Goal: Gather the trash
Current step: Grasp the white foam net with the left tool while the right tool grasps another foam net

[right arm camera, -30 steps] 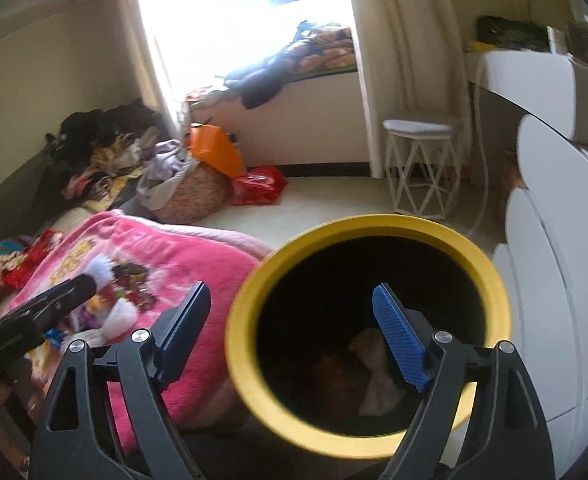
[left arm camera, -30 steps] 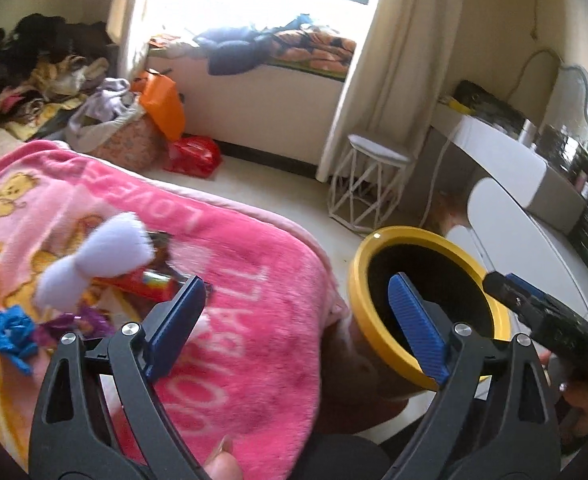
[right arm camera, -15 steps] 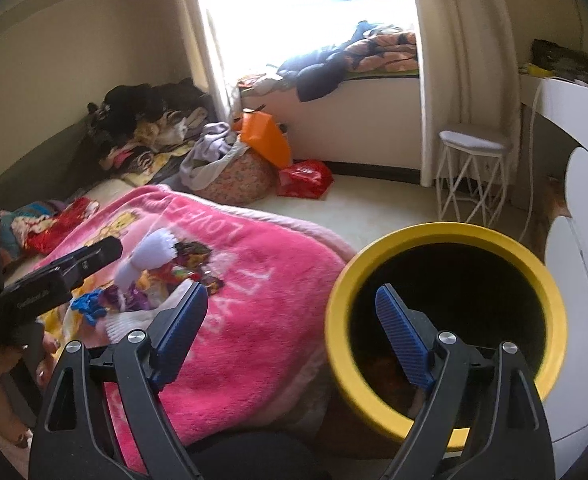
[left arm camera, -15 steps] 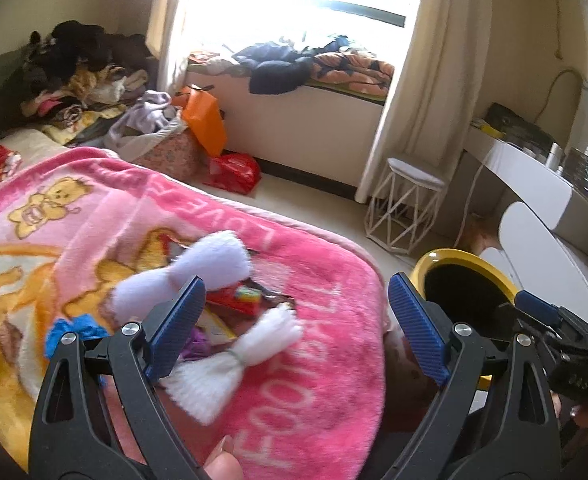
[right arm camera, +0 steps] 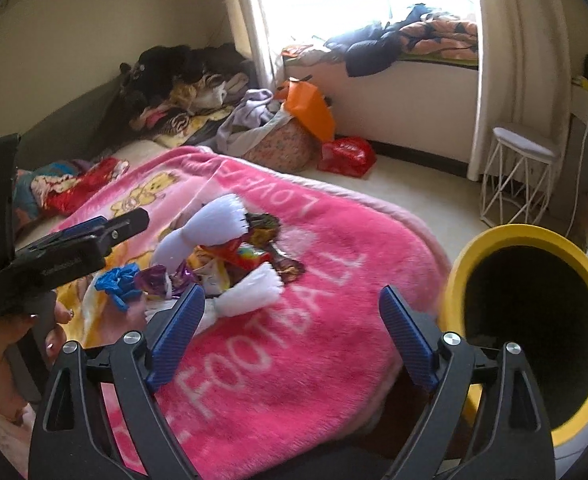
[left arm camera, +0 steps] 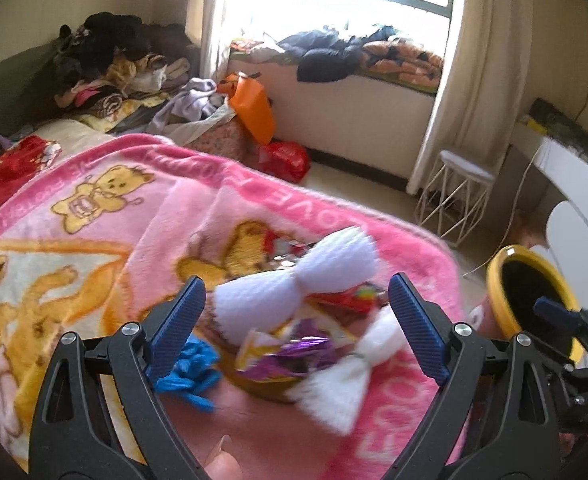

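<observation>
A heap of trash lies on the pink blanket: two white tissue bundles, a blue crumpled scrap, a purple wrapper and a red wrapper. My left gripper hovers open just over the heap, holding nothing. The right wrist view shows the same white bundles, blue scrap and left gripper. My right gripper is above the blanket's near part, its jaws opening with nothing between them. The yellow bin stands at the right.
Beyond the bed are a white wire stool, a red bag, an orange bag on a basket and piled clothes. A white desk is at the right. The bin sits beside the bed's corner.
Both views have swung left, away from the yellow bin and onto the trash heap. The bin slid to the right edge and the heap now lies between the left fingers.
</observation>
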Motion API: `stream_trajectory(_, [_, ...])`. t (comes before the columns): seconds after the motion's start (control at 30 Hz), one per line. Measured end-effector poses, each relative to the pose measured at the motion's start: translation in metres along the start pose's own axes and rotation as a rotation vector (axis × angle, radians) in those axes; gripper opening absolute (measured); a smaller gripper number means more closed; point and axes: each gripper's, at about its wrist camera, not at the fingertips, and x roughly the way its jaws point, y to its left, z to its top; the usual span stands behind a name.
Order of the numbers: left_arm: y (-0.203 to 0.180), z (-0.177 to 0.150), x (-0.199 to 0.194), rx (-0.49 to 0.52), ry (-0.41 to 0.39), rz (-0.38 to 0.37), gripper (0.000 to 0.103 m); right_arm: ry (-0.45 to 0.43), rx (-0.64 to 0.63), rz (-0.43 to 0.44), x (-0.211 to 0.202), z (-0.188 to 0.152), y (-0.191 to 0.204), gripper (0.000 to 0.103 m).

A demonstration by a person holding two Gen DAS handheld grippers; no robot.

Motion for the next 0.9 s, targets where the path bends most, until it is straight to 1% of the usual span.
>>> stream_trajectory(0.13, [0.020, 0.001, 0.016, -0.005, 0.056, 0.025, 0.084, 0.051, 0.007, 0.004, 0.027, 0.004, 0.010, 0.086])
stream_trajectory(0.2, [0.025, 0.003, 0.023, -0.007, 0.070, 0.023, 0.084, 0.067, 0.022, 0.002, 0.036, 0.005, 0.011, 0.086])
stream_trajectory(0.37, [0.025, 0.007, 0.046, 0.042, 0.141, -0.012, 0.084, 0.123, 0.094, 0.008, 0.067, 0.009, 0.010, 0.086])
stream_trajectory(0.47, [0.021, 0.009, 0.059, 0.061, 0.177, -0.041, 0.084, 0.175, 0.169, 0.029, 0.088, 0.010, 0.006, 0.086])
stream_trajectory(0.53, [0.019, 0.010, 0.069, 0.076, 0.202, -0.048, 0.081, 0.197, 0.200, 0.033, 0.097, 0.011, 0.002, 0.084])
stream_trajectory(0.6, [0.016, 0.012, 0.076, 0.092, 0.222, -0.053, 0.078, 0.222, 0.240, 0.045, 0.106, 0.009, -0.001, 0.074])
stream_trajectory(0.63, [0.014, 0.013, 0.081, 0.101, 0.239, -0.060, 0.074, 0.243, 0.260, 0.055, 0.112, 0.008, -0.002, 0.071])
stream_trajectory(0.7, [0.012, 0.015, 0.086, 0.106, 0.251, -0.075, 0.067, 0.271, 0.278, 0.085, 0.119, 0.007, -0.003, 0.054])
stream_trajectory(0.73, [0.010, 0.015, 0.090, 0.113, 0.267, -0.085, 0.062, 0.284, 0.283, 0.097, 0.121, 0.006, -0.003, 0.049])
stream_trajectory(0.77, [0.009, 0.015, 0.092, 0.116, 0.276, -0.089, 0.057, 0.293, 0.288, 0.121, 0.122, 0.005, -0.003, 0.038])
stream_trajectory(0.8, [0.008, 0.014, 0.094, 0.121, 0.285, -0.087, 0.046, 0.291, 0.293, 0.140, 0.121, 0.004, -0.003, 0.032])
stream_trajectory(0.83, [0.007, 0.014, 0.094, 0.123, 0.290, -0.087, 0.039, 0.286, 0.295, 0.145, 0.118, 0.004, -0.003, 0.028])
stream_trajectory(0.87, [0.006, 0.013, 0.095, 0.122, 0.295, -0.092, 0.037, 0.277, 0.293, 0.154, 0.115, 0.004, -0.003, 0.018])
stream_trajectory(0.9, [0.006, 0.013, 0.095, 0.120, 0.296, -0.094, 0.033, 0.269, 0.287, 0.157, 0.111, 0.005, -0.003, 0.015])
